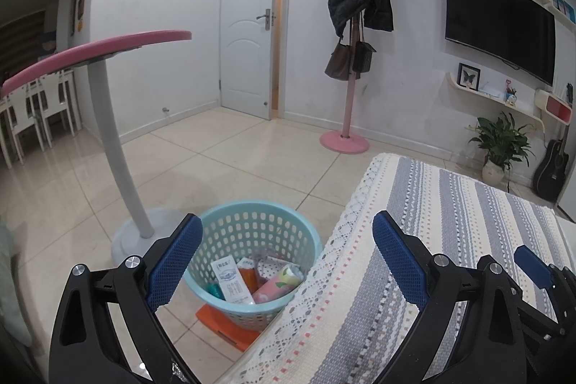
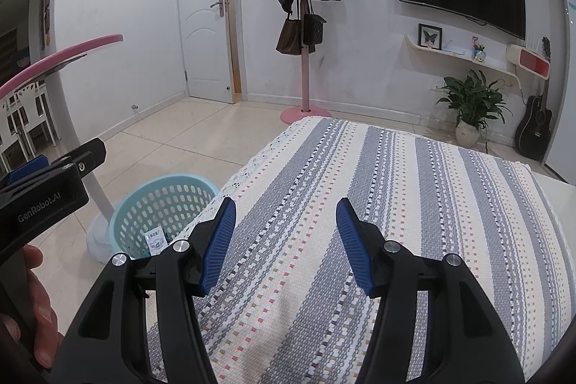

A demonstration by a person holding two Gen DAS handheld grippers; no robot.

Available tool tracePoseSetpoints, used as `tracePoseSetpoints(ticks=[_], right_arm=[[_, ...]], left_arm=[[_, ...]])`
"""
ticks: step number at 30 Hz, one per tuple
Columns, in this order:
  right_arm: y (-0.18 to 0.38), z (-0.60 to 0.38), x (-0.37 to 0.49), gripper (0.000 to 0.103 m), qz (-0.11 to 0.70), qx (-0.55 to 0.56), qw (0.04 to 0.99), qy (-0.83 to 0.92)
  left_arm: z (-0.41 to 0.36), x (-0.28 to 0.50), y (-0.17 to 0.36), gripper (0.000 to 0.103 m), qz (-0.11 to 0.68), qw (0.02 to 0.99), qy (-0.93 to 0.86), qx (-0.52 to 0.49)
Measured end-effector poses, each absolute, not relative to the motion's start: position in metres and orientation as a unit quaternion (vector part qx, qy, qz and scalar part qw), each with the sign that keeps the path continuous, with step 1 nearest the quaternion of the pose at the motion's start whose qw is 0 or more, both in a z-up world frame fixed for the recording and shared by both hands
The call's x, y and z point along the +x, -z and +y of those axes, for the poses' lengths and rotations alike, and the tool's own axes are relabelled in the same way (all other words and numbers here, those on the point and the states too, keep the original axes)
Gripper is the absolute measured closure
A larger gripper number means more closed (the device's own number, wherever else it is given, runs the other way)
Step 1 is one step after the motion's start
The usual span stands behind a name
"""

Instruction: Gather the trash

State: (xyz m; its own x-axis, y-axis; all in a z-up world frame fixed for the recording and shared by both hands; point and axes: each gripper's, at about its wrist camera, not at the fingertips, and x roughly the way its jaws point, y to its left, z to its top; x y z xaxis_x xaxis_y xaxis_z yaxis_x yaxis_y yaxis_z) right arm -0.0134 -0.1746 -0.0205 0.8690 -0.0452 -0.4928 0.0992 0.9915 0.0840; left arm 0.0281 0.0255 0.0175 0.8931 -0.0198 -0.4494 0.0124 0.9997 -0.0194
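The left tongs (image 1: 284, 261) were wide apart and held nothing. The right tongs (image 2: 286, 243) were wide apart too, and they were empty as well.

The trash was in the blue basket (image 1: 230, 222). The basket stood on the floor, right beside the edge of the worktop, which had a striped cloth (image 2: 414, 204) over it. Inside the basket lay a white carton (image 1: 232, 281), a pink tube (image 1: 277, 283), something orange and a few more bits that were hard to make out. An orange flat thing (image 1: 223, 321) stuck out from under the basket.

From the left tongs, the basket lay just ahead and down, a little to the left side. From the right tongs, it lay far off to the left and lower, partly hidden by the cloth edge. So the left tongs were the nearer ones to the basket. The right tongs hung over the cloth, and no trash showed on the part of the cloth that could be seen.

It looked like most of the job was done, since the trash sat in the basket. If more trash turned up on the worktop, the right tongs were better placed to pick it up. The drop into the basket would be a move to the left and down, past the lacy edge of the cloth.
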Motion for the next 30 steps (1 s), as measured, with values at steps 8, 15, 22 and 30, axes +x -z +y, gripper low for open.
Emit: tracePoseSetpoints(ticks=[8, 15, 22, 30], right_arm=[[0.0204, -0.1749, -0.0131, 0.049, 0.253, 0.054, 0.965, 0.037], [0.0213, -0.1760, -0.0132, 0.049, 0.254, 0.055, 0.965, 0.035], [0.0217, -0.1762, -0.0123, 0.049, 0.255, 0.055, 0.965, 0.034], [0.0243, -0.1767, -0.0120, 0.049, 0.257, 0.056, 0.964, 0.032]], left_arm=[[0.0250, 0.0290, -0.0166, 0.010, 0.231, 0.973, 0.009, -0.007], [0.0248, 0.0293, -0.0162, 0.010, 0.231, 0.973, 0.007, -0.006], [0.0253, 0.0288, -0.0148, 0.010, 0.230, 0.973, 0.004, -0.004], [0.0261, 0.0289, -0.0154, 0.010, 0.231, 0.973, 0.007, -0.002]])
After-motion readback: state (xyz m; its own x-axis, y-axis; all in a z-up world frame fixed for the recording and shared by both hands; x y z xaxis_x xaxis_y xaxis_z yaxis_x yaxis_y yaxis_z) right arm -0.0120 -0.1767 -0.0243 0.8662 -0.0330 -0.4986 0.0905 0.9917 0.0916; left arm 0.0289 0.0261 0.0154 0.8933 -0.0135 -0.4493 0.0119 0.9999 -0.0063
